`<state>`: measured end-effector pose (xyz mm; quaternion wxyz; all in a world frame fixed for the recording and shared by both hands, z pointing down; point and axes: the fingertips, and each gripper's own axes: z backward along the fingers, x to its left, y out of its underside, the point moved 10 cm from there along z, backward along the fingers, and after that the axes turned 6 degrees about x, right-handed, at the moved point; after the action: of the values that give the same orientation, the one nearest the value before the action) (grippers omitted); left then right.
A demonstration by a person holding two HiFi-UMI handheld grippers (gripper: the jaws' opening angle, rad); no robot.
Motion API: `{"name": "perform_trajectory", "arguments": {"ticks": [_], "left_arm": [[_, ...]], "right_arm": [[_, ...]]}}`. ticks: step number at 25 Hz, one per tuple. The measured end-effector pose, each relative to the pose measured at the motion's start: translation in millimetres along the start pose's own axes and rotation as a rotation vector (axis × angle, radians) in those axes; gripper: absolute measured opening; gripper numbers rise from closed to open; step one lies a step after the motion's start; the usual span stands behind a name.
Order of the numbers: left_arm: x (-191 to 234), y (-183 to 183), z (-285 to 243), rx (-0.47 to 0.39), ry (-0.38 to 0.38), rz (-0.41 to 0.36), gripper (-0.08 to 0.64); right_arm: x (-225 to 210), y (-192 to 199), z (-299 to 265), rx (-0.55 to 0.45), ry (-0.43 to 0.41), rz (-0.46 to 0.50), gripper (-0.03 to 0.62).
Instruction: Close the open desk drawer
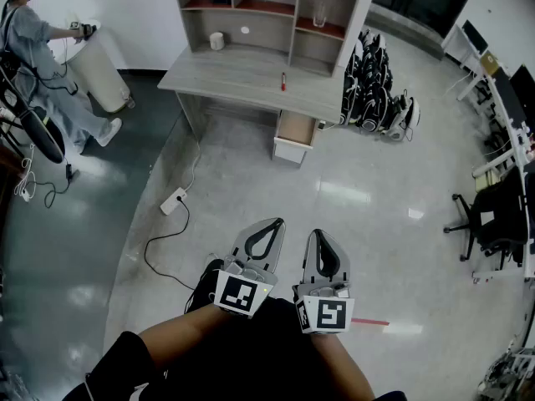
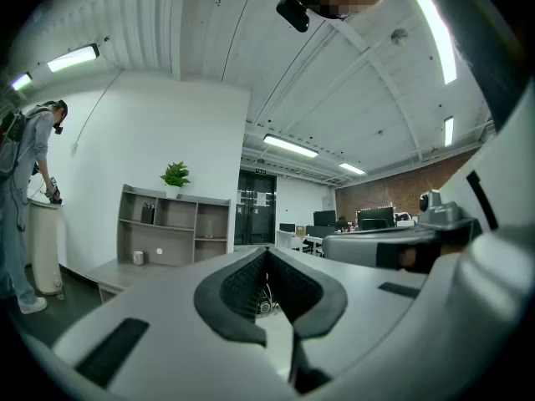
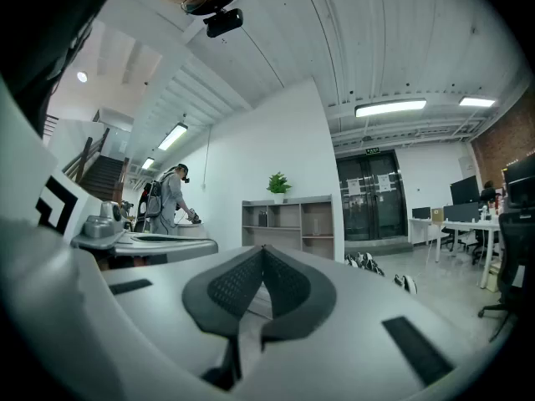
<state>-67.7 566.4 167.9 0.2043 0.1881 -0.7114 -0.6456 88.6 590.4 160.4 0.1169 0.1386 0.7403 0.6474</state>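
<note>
The pale grey wooden desk [image 1: 242, 78] with its shelf hutch stands across the glossy grey floor [image 1: 368, 224]. The open desk drawer [image 1: 294, 132], a light wooden box with a white front, juts out from under the desk's right end, towards the person. Both tools are held level, side by side, well short of the desk and pointing towards it. The left gripper [image 1: 272, 224] is clenched tip to tip on nothing. The right gripper [image 1: 322, 234] is pinched closed too, also empty. The drawer lies well ahead of both, touching neither.
</note>
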Motion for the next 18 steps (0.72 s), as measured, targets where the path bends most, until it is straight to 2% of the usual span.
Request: {"name": "perform_trajectory", "arguments": {"ticks": [3,7,12,18], "left_arm": [[-7,4,1,-0.004,0.002,0.01,0.012],[1,15,-3,0.072,0.015,0.011,0.012],[15,20,-14,0.076,-0.024,0.041,0.012],[38,24,-44,0.066,-0.027,0.047,0.014]], "right_arm": [[-3,6,11,-0.02,-0.01,-0.038,0.017],[-15,11,17,-0.04,-0.008,-0.12,0.018],[-32,18,12,-0.008,0.045,-0.119,0.018],[-35,20,-14,0.015,0.02,-0.051,0.018]]}}
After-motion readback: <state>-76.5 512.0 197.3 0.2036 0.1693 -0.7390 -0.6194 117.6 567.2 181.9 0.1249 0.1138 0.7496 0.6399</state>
